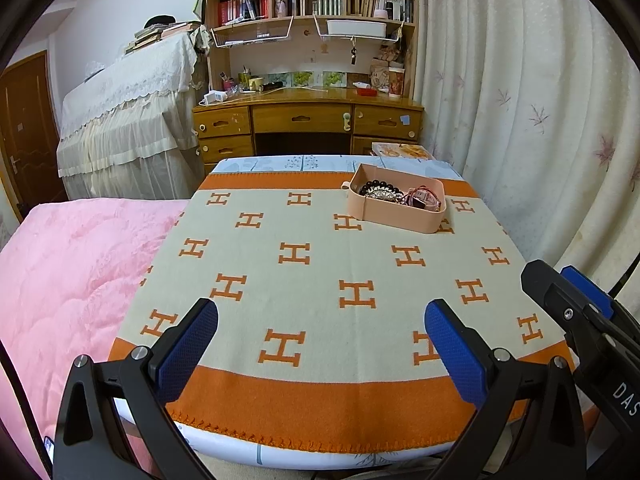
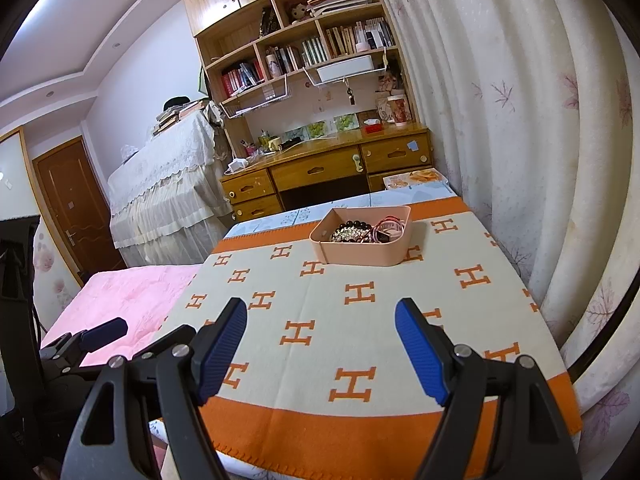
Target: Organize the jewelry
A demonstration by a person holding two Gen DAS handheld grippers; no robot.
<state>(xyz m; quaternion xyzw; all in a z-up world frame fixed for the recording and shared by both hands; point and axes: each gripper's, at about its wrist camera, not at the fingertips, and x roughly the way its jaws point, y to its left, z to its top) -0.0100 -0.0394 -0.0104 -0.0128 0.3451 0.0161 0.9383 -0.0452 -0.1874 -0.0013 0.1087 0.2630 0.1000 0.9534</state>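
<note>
Pink tray (image 1: 394,216) holds tangled jewelry (image 1: 384,192) | both grippers' fingers (image 1: 188,354) (image 2: 420,354) wide, empty | risk: I snag several pieces together.

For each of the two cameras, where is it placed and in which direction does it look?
Left wrist: on the left gripper, facing across the blanket to the pink tray; own open fingers show, right gripper at the edge.
Right wrist: on the right gripper, same direction; left gripper lower left.
Shared: tray, blanket, desk.
</note>
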